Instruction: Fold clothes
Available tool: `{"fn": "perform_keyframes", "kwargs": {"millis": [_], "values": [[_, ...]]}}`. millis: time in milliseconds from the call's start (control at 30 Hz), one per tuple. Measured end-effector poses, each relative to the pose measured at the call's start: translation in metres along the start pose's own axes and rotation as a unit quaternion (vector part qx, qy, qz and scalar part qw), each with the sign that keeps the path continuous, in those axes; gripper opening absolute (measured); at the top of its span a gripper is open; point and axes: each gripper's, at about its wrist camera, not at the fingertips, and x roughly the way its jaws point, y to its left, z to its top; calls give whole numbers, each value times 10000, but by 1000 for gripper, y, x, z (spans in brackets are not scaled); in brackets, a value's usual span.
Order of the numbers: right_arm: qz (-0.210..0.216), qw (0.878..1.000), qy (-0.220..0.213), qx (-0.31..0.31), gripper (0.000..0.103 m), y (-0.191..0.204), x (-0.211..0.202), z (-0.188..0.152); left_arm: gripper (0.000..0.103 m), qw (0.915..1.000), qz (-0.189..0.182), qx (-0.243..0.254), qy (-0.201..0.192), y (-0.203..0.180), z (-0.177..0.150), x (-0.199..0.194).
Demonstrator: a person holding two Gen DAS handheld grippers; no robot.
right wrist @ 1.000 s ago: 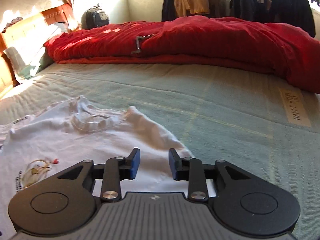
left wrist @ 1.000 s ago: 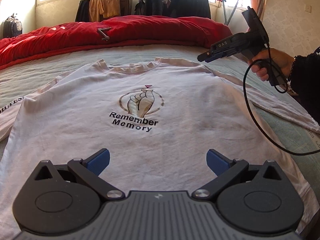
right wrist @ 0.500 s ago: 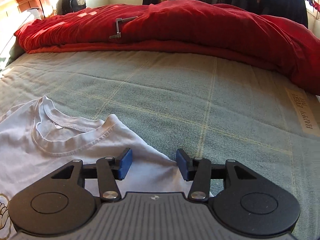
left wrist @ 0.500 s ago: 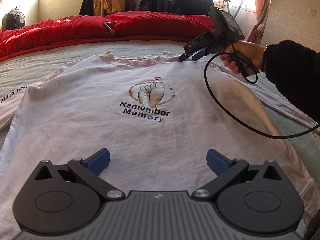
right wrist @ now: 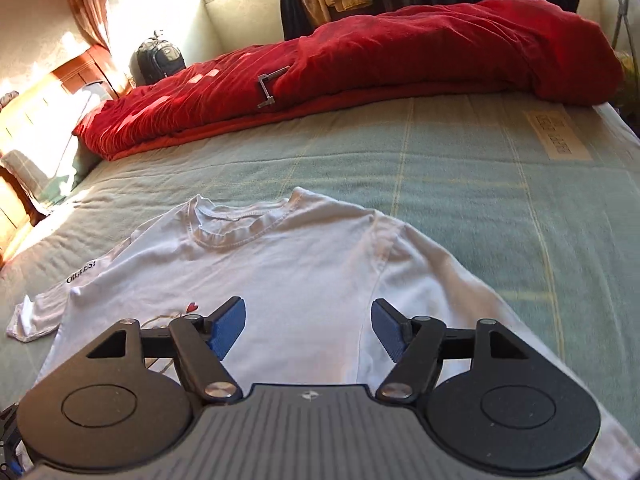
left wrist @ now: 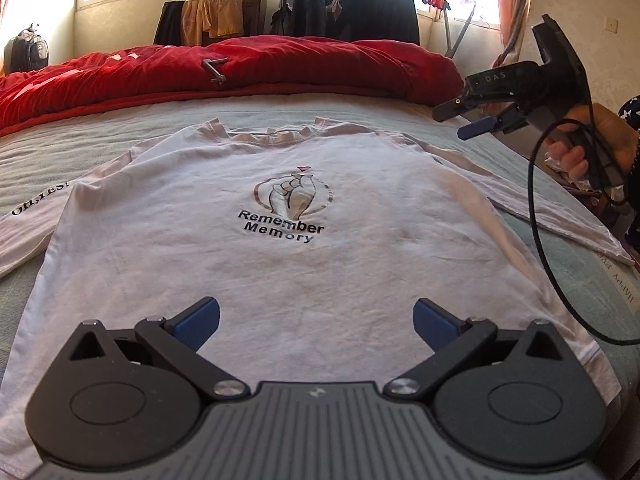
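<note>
A white long-sleeved T-shirt [left wrist: 288, 264] with a "Remember Memory" print lies spread flat, front up, on the green bed cover. My left gripper [left wrist: 316, 322] hovers open over the shirt's lower part, nothing between its blue pads. My right gripper [right wrist: 308, 326] hangs above the shirt's right shoulder and sleeve seam; its jaws are opening and nothing is between them. In the left wrist view the right gripper [left wrist: 466, 120] shows at the far right, held by a hand [left wrist: 588, 148], above the shirt's right sleeve [left wrist: 560, 220]. The shirt [right wrist: 280, 280] has its collar toward the red duvet.
A red duvet [left wrist: 240, 68] is bunched along the far side of the bed, with a small metal clamp [left wrist: 214, 70] lying on it. The green cover [right wrist: 480, 184] stretches beyond the shirt. A black cable [left wrist: 536, 216] hangs from the right gripper. Clothes hang on a rack by the windows.
The right gripper's jaws have spread wider. It has pulled back and up from the collar area, so more of the shirt shows in its view. The left gripper shifted slightly.
</note>
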Motion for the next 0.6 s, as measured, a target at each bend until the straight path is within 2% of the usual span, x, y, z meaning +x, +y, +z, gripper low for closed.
{"fn": "perform_keyframes", "kwargs": {"millis": [167,300,467,567,600], "values": [[394,9983,-67,431,81,17,-31,-74,102,9997,-4,226,121,-16,-10,-16],[719,9961,-223,461,84,43,-38,-117,102,9993,12,229,290,-20,-24,-27],[81,9975,-121,695,85,58,-37,-167,102,9978,254,107,600,-7,-50,-40],[45,9964,-314,783,91,61,-46,-195,102,9975,258,30,651,2,-66,-50],[62,9959,-372,825,97,61,-49,-202,102,9977,220,53,640,3,-68,-54]]}}
